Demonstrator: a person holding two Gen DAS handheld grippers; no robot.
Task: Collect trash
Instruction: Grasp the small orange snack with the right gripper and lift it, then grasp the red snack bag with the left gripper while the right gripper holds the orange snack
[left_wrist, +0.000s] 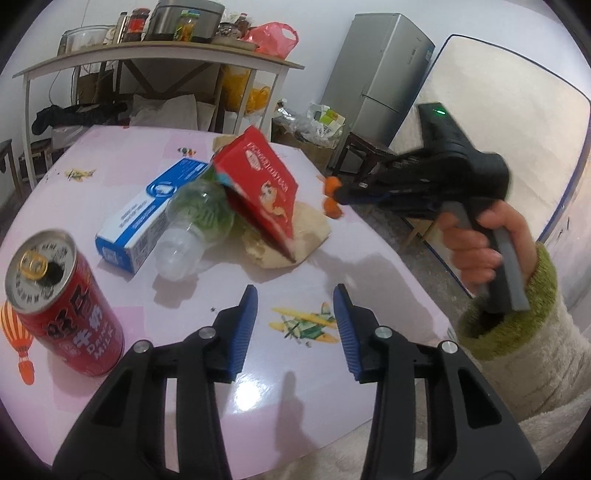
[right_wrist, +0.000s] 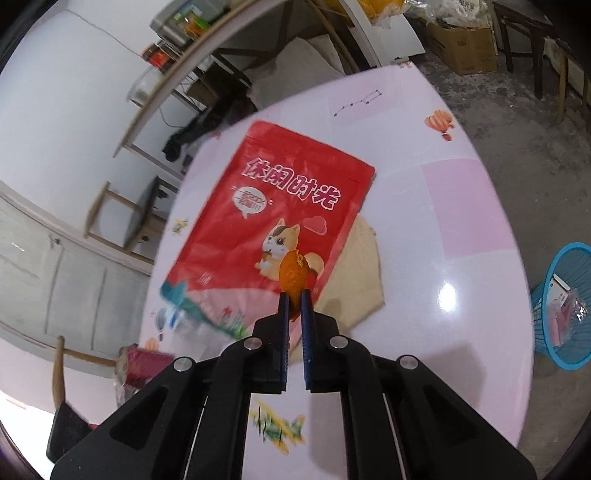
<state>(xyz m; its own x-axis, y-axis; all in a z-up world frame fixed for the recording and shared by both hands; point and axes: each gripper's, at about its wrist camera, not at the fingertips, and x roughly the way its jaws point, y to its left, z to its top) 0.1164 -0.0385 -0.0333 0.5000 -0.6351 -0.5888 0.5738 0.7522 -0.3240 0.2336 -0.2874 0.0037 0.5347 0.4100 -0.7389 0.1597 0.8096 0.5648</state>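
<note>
My right gripper is shut on a piece of orange peel, held above the pink table. From the left wrist view the same right gripper holds the orange peel past the pile. My left gripper hangs open over the pink table with nothing between its blue pads. On the table lie a red snack pouch, a clear plastic bottle, a blue and white box, a beige paper bag and a red milk can.
A blue mesh bin with some trash in it stands on the floor right of the table. Behind are a cluttered shelf table, a grey fridge, a cardboard box of waste and wooden stools.
</note>
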